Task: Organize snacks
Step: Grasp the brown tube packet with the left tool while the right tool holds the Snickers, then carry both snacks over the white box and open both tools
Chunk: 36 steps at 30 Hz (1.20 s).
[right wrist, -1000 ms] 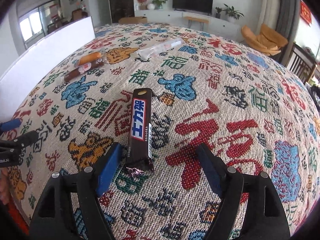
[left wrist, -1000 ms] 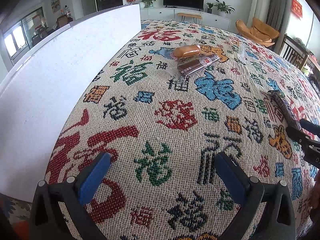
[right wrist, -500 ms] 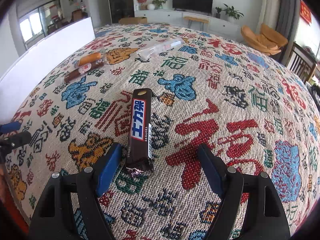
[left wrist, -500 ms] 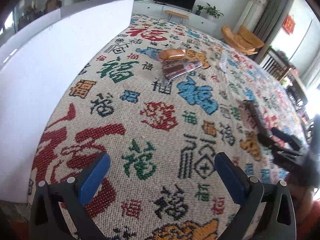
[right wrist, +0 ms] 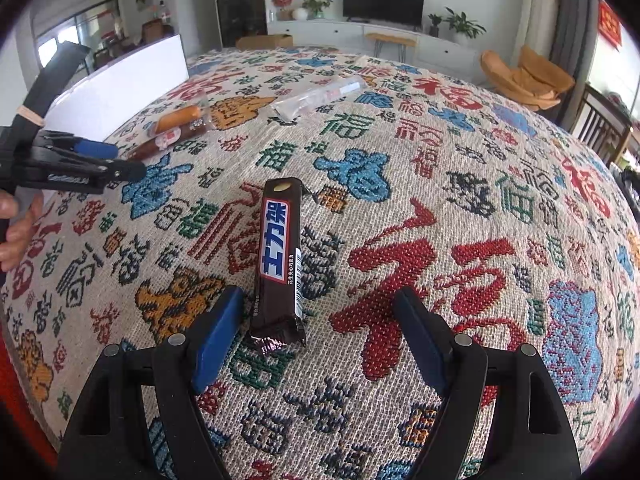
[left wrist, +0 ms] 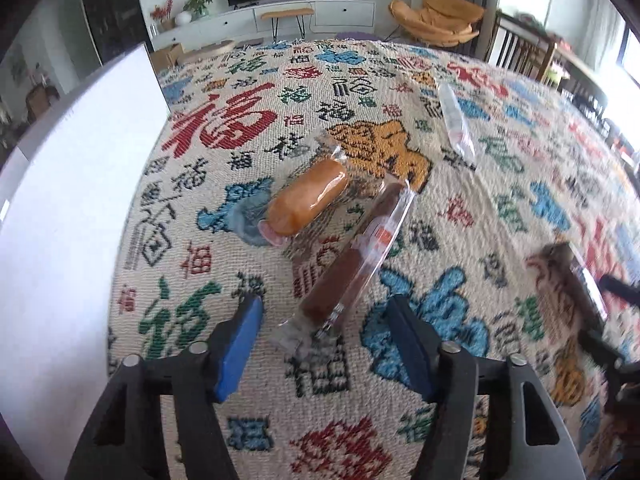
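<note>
In the left wrist view a brown sausage stick [left wrist: 352, 264] in a clear wrapper lies on the patterned cloth [left wrist: 460, 208]. Its near end sits between the blue pads of my left gripper [left wrist: 323, 308]. The jaws are closing, with a gap still on both sides. An orange sausage [left wrist: 306, 202] lies just beyond, and a clear-wrapped snack [left wrist: 456, 120] farther right. In the right wrist view my right gripper [right wrist: 318, 296] is open over the near end of a dark chocolate bar [right wrist: 278, 248], which lies nearer the left pad. My left gripper [right wrist: 122, 158] shows at the left.
A white board [left wrist: 60, 200] stands upright along the cloth's left edge. A hand [right wrist: 16, 224] holds the left gripper. The right gripper [left wrist: 608, 312] and the chocolate bar [left wrist: 568, 280] are blurred at the right. Chairs and a TV cabinet stand beyond the table.
My left gripper has moved forward across the cloth to the brown sausage stick, and its jaws have narrowed. The right gripper and chocolate bar have not moved.
</note>
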Tool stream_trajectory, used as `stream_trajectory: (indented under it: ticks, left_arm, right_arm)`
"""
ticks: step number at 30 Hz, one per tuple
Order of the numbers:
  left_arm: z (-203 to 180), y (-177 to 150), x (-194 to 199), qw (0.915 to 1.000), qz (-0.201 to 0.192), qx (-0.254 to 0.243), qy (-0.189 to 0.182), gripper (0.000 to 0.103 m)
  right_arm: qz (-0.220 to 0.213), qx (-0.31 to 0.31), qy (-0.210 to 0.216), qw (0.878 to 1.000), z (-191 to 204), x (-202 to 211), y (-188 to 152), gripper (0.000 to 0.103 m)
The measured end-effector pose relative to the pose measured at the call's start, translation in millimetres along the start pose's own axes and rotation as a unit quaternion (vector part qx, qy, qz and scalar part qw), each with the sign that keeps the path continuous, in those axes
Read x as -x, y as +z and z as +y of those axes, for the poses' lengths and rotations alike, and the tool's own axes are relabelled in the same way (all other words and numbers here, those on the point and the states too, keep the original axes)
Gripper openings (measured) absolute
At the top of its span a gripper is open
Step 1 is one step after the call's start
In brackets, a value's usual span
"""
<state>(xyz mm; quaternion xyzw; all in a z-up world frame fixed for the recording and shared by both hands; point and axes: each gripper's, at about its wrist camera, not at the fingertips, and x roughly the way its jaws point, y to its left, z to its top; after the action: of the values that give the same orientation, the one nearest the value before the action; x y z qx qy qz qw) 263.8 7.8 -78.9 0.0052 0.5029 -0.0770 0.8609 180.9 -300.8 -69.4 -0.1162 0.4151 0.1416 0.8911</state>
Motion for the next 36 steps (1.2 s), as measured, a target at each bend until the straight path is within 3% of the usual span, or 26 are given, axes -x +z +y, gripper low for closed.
stream_trajectory:
  ticks: [1, 3, 9, 11, 13, 14, 16, 18, 20, 21, 23, 26, 29, 31, 34, 35, 36]
  left_arm:
    - [3, 1, 2, 0.9999, -0.006, 0.014, -0.001, 0.036]
    - [10, -5, 8, 0.9980, 0.002, 0.044, -0.046, 0.024]
    - [1, -85, 53, 0.9928, 0.033, 0.072, -0.090, 0.023]
    - [-5, -109, 71, 0.9918, 0.034, 0.072, -0.100, 0.037]
    - [-12, -117, 83, 0.9933, 0.024, 0.064, -0.093, 0.087]
    - [-17, -117, 88, 0.9955, 0.009, 0.054, -0.077, 0.093]
    - [-27, -110, 90, 0.9986, -0.012, 0.028, -0.043, 0.094]
    - [-36, -94, 77, 0.9997, -0.010, 0.008, -0.020, 0.094]
    - [-42, -84, 59, 1.0000, 0.008, -0.005, 0.004, 0.076]
    - [-45, -83, 50, 0.9997, 0.020, -0.010, 0.013, 0.044]
    - [-47, -86, 51, 0.9996, 0.009, -0.008, 0.027, 0.019]
    - [-36, -96, 59, 0.9997, 0.007, 0.023, 0.002, 0.018]
    - [-22, -108, 78, 0.9971, -0.006, 0.068, -0.032, 0.018]
    - [-16, -109, 97, 0.9941, -0.024, 0.089, -0.057, 0.018]
    - [-9, -109, 133, 0.9886, -0.060, 0.109, -0.084, 0.018]
    - [-4, -110, 148, 0.9857, -0.075, 0.119, -0.093, 0.018]
    - [2, -112, 160, 0.9828, -0.087, 0.128, -0.101, 0.018]
  right_arm:
    - [0.000, 0.000, 0.000, 1.000, 0, 0, 0, 0.080]
    - [0.000, -0.002, 0.001, 1.000, 0, 0, 0, 0.080]
    - [-0.001, -0.002, 0.002, 1.000, 0, 0, 0, 0.080]
    - [-0.001, -0.001, 0.001, 1.000, 0, 0, 0, 0.080]
    - [-0.001, -0.001, 0.000, 1.000, 0, 0, 0, 0.080]
    - [-0.001, -0.001, -0.001, 1.000, 0, -1, 0, 0.080]
    - [-0.001, -0.001, -0.002, 1.000, 1, -1, 0, 0.080]
    - [-0.001, -0.001, -0.002, 1.000, 1, -1, 0, 0.080]
    - [-0.001, -0.002, -0.001, 1.000, 1, -1, 0, 0.080]
    - [-0.001, -0.003, 0.000, 1.000, 1, -1, 0, 0.080]
    - [-0.001, -0.006, 0.006, 1.000, 0, -1, 0, 0.082]
    - [0.041, -0.037, 0.058, 0.997, -15, -2, 16, 0.082]
    - [0.074, -0.111, 0.131, 0.982, -33, -4, 44, 0.082]
    - [0.114, -0.102, 0.126, 0.980, -28, -17, 60, 0.079]
    - [0.131, -0.052, 0.119, 0.983, -7, -28, 68, 0.078]
    - [0.138, -0.037, 0.114, 0.983, 1, -32, 68, 0.074]
    - [0.146, -0.025, 0.106, 0.983, 6, -36, 66, 0.042]
